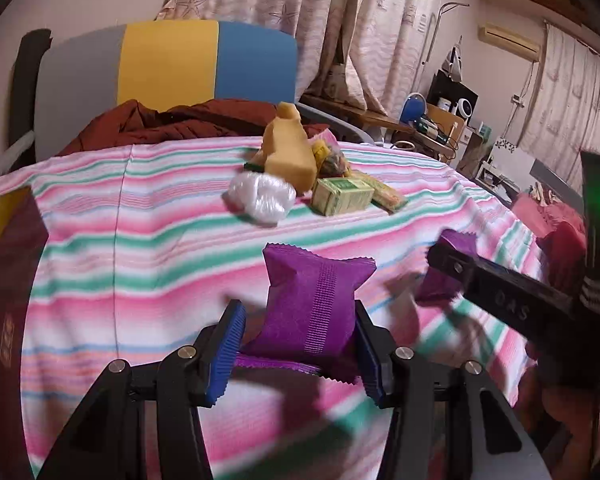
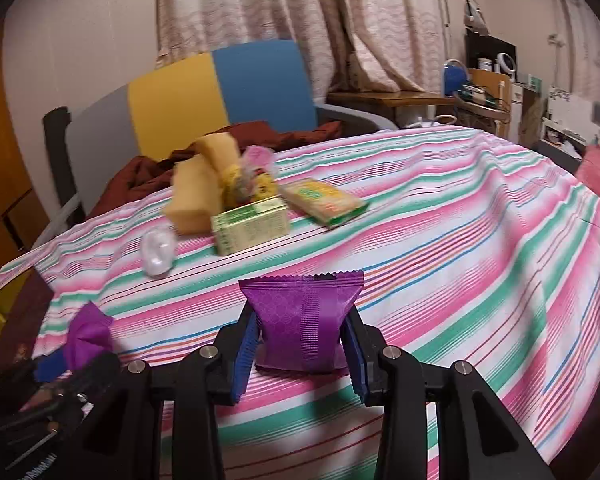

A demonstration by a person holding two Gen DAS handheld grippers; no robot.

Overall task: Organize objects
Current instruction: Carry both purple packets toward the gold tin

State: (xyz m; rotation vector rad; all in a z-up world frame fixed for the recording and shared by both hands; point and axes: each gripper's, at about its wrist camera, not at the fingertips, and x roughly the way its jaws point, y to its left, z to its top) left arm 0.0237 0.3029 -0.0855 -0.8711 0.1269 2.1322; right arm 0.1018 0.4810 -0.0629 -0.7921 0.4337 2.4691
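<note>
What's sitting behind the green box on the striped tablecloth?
Behind the green box stand yellow sponge blocks and a bag of small yellow and pink items. The box and sponges cover whatever lies lower in that pile.

— How many purple packets [image 1: 316, 304] did you count?
— Two, one in each of my grippers; the second purple packet [image 2: 306, 328] sat in my right one.
— And in the pile on the cloth?
— I counted two yellow sponges [image 2: 196, 196], one green box [image 2: 252, 224], one flat green packet [image 2: 324, 200] and one clear plastic bag [image 1: 260, 196].
</note>
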